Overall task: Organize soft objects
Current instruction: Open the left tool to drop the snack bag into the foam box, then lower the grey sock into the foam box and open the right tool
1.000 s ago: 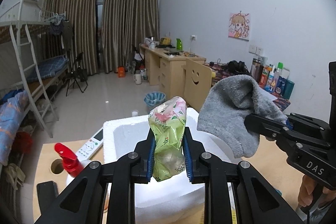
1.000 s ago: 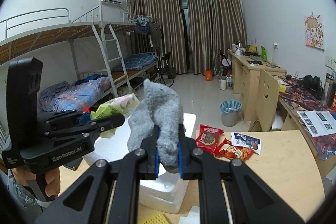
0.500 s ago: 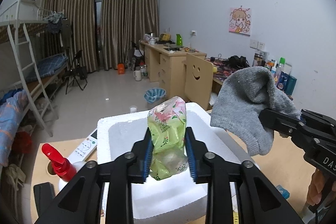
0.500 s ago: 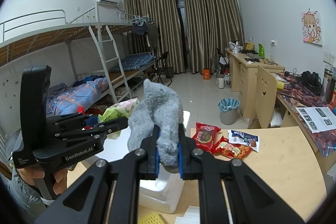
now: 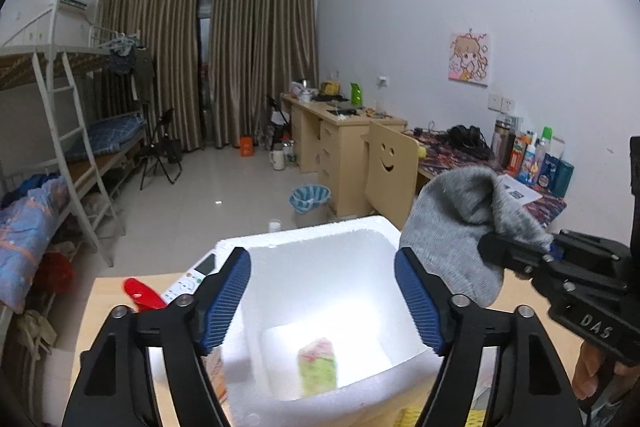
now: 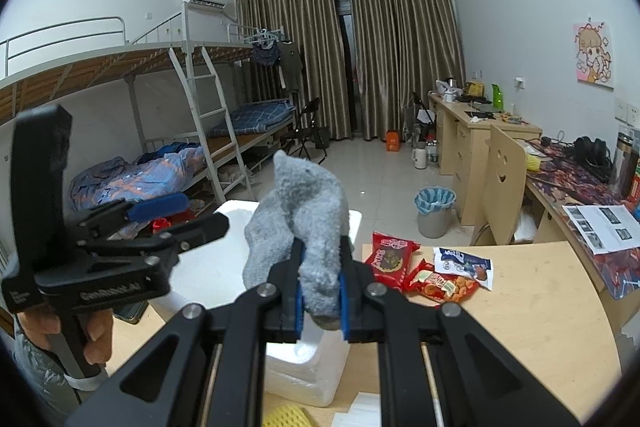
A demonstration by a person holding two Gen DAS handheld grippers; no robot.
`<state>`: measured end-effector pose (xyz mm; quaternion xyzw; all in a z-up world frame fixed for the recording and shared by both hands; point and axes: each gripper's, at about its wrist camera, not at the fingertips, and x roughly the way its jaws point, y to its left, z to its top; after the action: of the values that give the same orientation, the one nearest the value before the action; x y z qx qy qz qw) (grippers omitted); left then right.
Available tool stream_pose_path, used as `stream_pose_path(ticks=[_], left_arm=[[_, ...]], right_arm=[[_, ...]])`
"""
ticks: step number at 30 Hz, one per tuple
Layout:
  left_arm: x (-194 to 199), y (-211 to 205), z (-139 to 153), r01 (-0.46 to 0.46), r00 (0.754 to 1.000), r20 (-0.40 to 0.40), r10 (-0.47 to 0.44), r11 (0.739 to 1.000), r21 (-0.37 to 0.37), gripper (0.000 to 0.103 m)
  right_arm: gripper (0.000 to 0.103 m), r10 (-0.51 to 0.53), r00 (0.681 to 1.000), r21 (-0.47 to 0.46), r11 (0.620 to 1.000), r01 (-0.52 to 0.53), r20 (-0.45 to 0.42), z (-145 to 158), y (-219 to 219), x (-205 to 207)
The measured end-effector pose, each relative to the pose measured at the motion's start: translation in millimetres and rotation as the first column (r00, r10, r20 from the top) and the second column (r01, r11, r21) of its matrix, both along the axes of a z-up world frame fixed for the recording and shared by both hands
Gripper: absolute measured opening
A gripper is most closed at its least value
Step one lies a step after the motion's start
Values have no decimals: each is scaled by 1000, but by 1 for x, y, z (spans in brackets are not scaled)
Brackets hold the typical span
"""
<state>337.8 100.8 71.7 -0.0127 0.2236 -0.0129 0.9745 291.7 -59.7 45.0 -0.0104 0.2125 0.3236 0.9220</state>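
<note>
Left wrist view: the left gripper [image 5: 322, 301] hangs over the white foam box [image 5: 304, 247], its blue pads spreading apart with nothing between them, whereas a moment ago they were pinching the green snack packet [image 5: 317, 367]. That packet is now low in the centre of the frame, blurred, down inside the box near its front wall. The box's far rim runs across the middle of the frame and its near rim along the bottom, so the opening fills the gap between the two fingers, with bare white wall on every side of the packet. At the right of the frame the right gripper [image 5: 516, 253] is clamped tight on the grey sock [image 5: 460, 223], which droops beside the box's right-hand corner, above the rim; that grip has not changed. In the right wrist view the sock [image 6: 308, 223] stands up from between the nearly closed pads, covering the middle of the box, while the wooden table [image 6: 520, 307] stretches free to the lower right. The red and blue snack bags [image 6: 432, 267] lie just right of the box. A white remote [image 5: 196, 279] and a red spray top [image 5: 140, 293] sit by the box's left edge.
</note>
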Motion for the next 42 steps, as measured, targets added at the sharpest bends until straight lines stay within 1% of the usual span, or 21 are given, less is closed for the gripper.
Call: stream_pose_path(ticks=[5, 7, 8, 15, 23, 26, 30, 34, 35, 36, 38, 39, 42], left_arm=[[-15, 4, 11, -32, 999, 35, 32, 999, 0, 86], [-23, 7, 15, -43, 998, 51, 43, 999, -5, 96], [-27, 9, 17, -48, 997, 60, 48, 999, -5, 98], [-49, 24, 33, -106, 989, 106, 106, 994, -3, 102], [-63, 43, 46, -179, 974, 138, 178, 984, -1, 102], [-64, 46, 47, -194, 971, 142, 191, 981, 9, 102], [-63, 49, 47, -191, 971, 142, 191, 981, -11, 102], [-60, 49, 47, -191, 972, 135, 191, 981, -13, 102], [-60, 49, 46, -191, 972, 134, 191, 982, -13, 102], [-60, 49, 47, -193, 972, 134, 193, 981, -13, 102], [-60, 49, 46, -191, 972, 133, 192, 981, -16, 102], [-59, 49, 46, -192, 972, 132, 193, 981, -16, 102], [-59, 50, 46, -187, 974, 130, 188, 982, -20, 102]], right_arm=[[17, 17, 1000, -9, 1000, -17, -4, -1, 8, 0], [17, 25, 1000, -21, 999, -25, 0, -1, 12, 0], [17, 29, 1000, -24, 999, -29, -2, 0, 14, 0], [17, 74, 997, -57, 996, -74, -2, 4, 35, 3], [17, 112, 993, -75, 991, -114, -34, 4, 60, 17], [17, 112, 993, -80, 990, -116, -46, 0, 67, 23], [17, 104, 993, -107, 988, -110, -59, -7, 73, 31], [18, 114, 990, -120, 985, -123, -82, -16, 77, 35], [21, 115, 989, -122, 985, -125, -89, -18, 78, 36], [29, 116, 989, -125, 984, -127, -93, -19, 78, 37], [38, 112, 989, -125, 985, -123, -92, -18, 79, 38], [42, 108, 990, -124, 985, -119, -92, -18, 78, 38], [48, 102, 991, -118, 987, -112, -89, -16, 76, 37]])
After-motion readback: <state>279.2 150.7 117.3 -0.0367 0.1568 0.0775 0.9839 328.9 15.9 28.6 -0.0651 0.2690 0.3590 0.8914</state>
